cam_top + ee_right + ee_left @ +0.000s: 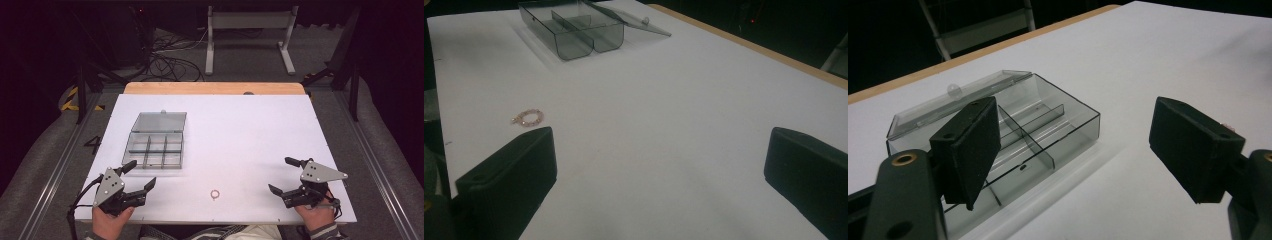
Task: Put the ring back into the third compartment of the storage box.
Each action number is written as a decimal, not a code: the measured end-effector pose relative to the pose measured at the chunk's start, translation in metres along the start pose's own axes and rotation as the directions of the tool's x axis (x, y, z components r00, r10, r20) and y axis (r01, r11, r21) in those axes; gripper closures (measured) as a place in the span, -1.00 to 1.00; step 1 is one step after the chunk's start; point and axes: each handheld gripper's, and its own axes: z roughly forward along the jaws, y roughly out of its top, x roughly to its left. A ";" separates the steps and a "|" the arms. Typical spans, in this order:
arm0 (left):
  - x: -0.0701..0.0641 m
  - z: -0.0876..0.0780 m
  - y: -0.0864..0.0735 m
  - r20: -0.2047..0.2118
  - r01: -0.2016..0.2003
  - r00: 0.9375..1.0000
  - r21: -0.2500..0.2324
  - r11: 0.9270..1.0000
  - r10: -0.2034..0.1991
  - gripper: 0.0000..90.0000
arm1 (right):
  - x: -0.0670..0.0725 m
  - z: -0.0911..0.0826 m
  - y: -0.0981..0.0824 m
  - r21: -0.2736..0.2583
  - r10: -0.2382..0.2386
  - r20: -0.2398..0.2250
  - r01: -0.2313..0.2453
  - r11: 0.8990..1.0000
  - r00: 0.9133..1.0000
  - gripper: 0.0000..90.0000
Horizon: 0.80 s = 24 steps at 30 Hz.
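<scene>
Lying flat on the white table, the small ring is the thing in play, with the clear compartment box as its likely home. Taking the box as the landmark, the ring sits well apart from it, toward the person's edge of the table and off to the box's right, roughly between the two grippers. The box's lid is folded back flat on the far side, so the compartments stand open from above.

The left gripper rests just in front of the box's near left corner, its fingers spread wide with nothing between them. The right gripper lies much farther from the box, across the table to its right, fingers also wide apart and empty; its own view shows the ring ahead of its left finger.

I judge the ring to be very light, stiff, and thin, pinkish gold with what may be tiny stones, though it is too small to be sure. It probably slides on the smooth table and could skitter away if nudged from one side. The best hold looks like a pinch across the band from above, pads meeting on opposite outer edges, closing gently so it does not flip or squirt out. The box seems rigid, light plastic, prone to shifting if bumped.
</scene>
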 end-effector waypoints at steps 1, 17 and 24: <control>0.000 0.000 0.000 0.000 0.000 1.000 0.000 1.000 0.000 -0.54 | 0.000 0.000 0.000 -0.001 0.001 -0.002 -0.001 1.000 1.000 -0.97; 0.003 0.003 0.018 0.060 0.027 0.998 0.009 1.000 -0.028 -0.54 | 0.002 0.005 0.000 0.013 -0.013 -0.021 0.013 1.000 1.000 -0.97; 0.003 0.010 0.029 0.093 0.054 0.994 0.011 0.998 -0.055 -0.53 | 0.003 0.006 0.000 0.020 -0.015 -0.028 0.016 1.000 0.999 -0.97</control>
